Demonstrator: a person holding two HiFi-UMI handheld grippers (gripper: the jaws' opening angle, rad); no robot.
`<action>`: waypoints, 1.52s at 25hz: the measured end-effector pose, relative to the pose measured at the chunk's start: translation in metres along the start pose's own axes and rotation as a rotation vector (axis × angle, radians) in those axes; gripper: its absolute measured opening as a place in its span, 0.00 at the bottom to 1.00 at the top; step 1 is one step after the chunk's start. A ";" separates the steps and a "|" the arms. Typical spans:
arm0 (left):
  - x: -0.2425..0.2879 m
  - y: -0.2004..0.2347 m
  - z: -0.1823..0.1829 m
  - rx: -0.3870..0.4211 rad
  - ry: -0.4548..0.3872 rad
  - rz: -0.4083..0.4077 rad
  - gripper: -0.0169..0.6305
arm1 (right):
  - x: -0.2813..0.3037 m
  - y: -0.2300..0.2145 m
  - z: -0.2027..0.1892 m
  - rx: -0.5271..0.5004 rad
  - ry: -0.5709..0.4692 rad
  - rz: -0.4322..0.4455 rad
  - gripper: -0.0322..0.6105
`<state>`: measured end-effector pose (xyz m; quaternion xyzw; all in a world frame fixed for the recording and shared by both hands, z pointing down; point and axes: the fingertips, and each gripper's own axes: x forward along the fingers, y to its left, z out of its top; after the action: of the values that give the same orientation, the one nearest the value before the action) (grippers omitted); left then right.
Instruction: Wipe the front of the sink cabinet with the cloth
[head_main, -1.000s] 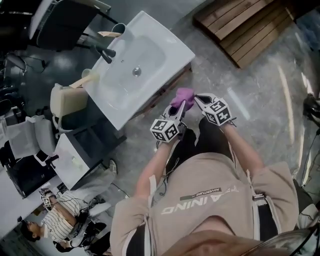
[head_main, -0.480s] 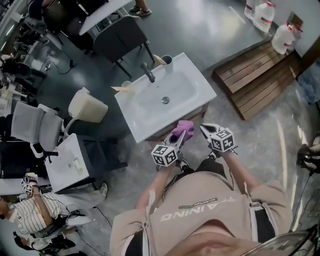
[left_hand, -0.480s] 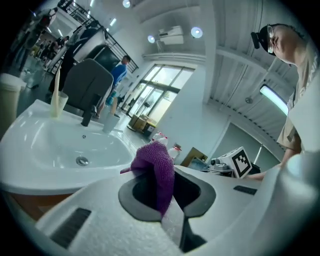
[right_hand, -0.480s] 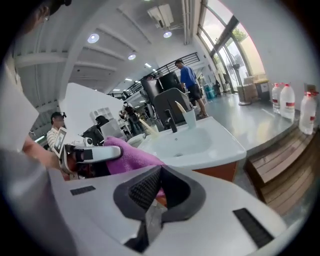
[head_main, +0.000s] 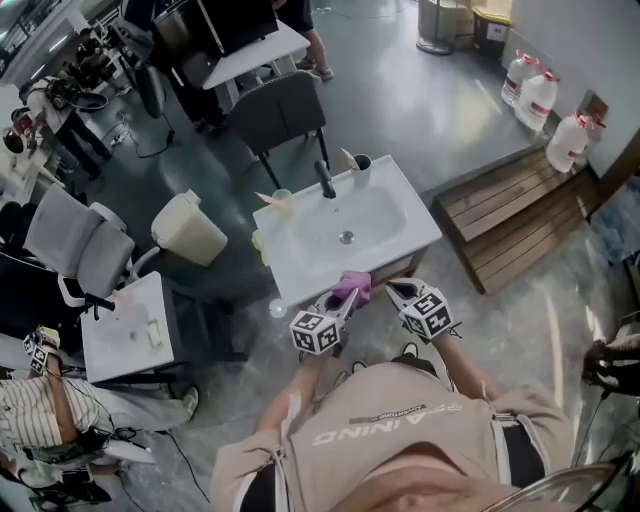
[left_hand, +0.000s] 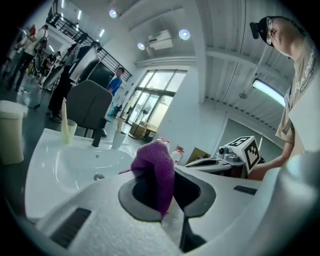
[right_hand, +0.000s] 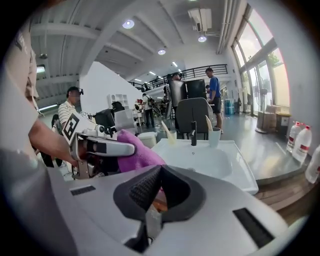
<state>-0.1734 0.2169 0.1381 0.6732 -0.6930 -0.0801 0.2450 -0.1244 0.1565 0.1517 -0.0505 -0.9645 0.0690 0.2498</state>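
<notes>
Holding the cloth (left_hand: 156, 170) in my left tongs (head_main: 343, 300), I record the grip as sound. The two pads are closed on a bunched fold of the purple fabric, which stands up between them.

My right tongs (right_hand: 159, 186) stand closed, with nothing between the pads. The cloth lies just to their left, gripped by the other tool and not by this one.

Both tongs sit side by side at about the level of the sink (head_main: 345, 230) rim, with the basin directly ahead of the tips. The cabinet front (head_main: 408, 264) lies below and just ahead of the tongs, under the overhanging rim. The head view shows only a thin brown strip of it, and neither gripper view shows it at all.

Progress, as far as can be judged:
- **Done:** the cloth is in hand, so the pick-up is complete.
- **Contact:** the cloth is up by the rim and not on the panel. I cannot tell whether it touches the rim.
- **Wiped so far:** I see no sign either way that any of the front has been wiped.
- **Left to do:** in my judgement, the wiping itself. The left tongs must go down below the rim, press the cloth against the panel and pass it across.
</notes>
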 end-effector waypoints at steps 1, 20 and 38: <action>-0.003 0.001 0.001 0.004 0.001 0.005 0.09 | 0.001 0.005 0.004 0.001 -0.006 0.007 0.07; -0.031 -0.001 0.102 0.036 -0.226 0.179 0.09 | -0.035 0.000 0.092 -0.171 -0.155 0.022 0.07; -0.043 -0.040 0.115 0.195 -0.272 0.269 0.09 | -0.074 0.004 0.093 -0.146 -0.231 -0.056 0.07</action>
<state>-0.1902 0.2301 0.0112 0.5781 -0.8078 -0.0695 0.0914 -0.1054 0.1402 0.0350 -0.0333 -0.9903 -0.0030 0.1345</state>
